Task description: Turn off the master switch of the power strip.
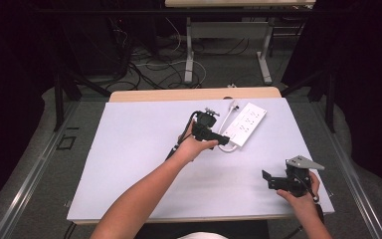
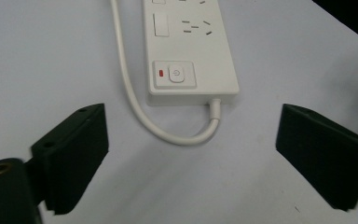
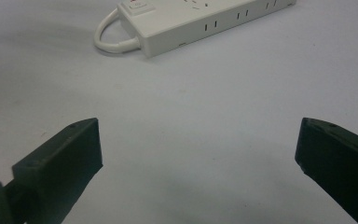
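The white plastic power strip (image 1: pixel 244 124) lies flat at the far side of the pale worktop (image 1: pixel 129 164), and its white round cable (image 2: pixel 135 100) curls back beside it from the near end. The left gripper (image 1: pixel 222 140) hovers just beside the end with the switch button (image 2: pixel 175 74), jaws wide apart and empty. The right gripper (image 1: pixel 268 179) rests well apart, jaws also spread. If the left jaws come down off-centre, they could catch the cable loop and push the strip away.

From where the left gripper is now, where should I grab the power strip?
Probably the power strip at its switch end, from above, one jaw on each long side. It lies flat, that end is nearest the open left gripper, and the cable loops past there; keep off it.
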Available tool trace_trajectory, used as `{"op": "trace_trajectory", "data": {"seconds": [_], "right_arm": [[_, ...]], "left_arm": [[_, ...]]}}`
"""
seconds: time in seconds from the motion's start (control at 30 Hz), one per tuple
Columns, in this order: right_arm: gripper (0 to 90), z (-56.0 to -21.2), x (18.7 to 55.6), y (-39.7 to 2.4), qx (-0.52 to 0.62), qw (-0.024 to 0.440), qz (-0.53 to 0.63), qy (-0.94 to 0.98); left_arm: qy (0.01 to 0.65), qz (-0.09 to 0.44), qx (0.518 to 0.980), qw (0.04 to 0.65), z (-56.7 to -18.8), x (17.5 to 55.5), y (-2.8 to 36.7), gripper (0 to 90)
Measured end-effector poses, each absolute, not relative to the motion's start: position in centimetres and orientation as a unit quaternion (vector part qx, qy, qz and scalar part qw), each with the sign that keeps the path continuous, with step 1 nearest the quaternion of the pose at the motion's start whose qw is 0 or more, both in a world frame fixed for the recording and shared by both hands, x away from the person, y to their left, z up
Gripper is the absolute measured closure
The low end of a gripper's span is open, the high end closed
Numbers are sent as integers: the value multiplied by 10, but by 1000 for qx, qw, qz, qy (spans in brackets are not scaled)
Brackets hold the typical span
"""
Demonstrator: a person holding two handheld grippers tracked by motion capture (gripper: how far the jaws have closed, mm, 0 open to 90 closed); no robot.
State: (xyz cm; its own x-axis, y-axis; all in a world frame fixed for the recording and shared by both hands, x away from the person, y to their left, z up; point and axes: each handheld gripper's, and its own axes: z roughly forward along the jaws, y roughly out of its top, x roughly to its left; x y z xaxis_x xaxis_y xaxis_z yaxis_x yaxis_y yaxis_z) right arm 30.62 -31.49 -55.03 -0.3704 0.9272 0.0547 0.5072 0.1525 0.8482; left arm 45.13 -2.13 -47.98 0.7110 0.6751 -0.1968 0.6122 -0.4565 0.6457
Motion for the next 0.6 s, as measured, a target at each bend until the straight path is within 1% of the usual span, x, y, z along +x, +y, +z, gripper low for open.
{"op": "trace_trajectory", "data": {"seconds": [0.03, 0.13, 0.23, 0.4, 0.5, 0.6], "right_arm": [[0, -550, 307, -315, 498, 255, 415, 717], [0, -551, 307, -315, 499, 256, 416, 715], [0, -551, 307, -314, 500, 256, 416, 715], [0, -551, 307, -314, 500, 257, 417, 714], [0, -550, 306, -314, 500, 254, 416, 716], [0, -551, 307, -314, 500, 257, 416, 714]], "left_arm": [[378, 51, 851, 361, -480, 450, -20, 58], [381, 60, 849, 361, -481, 448, -16, 49], [384, 59, 849, 360, -481, 447, -12, 5], [383, 59, 848, 362, -480, 445, -5, 3], [385, 50, 846, 365, -478, 444, -3, 3], [385, 59, 844, 369, -476, 441, -2, 3]]}}
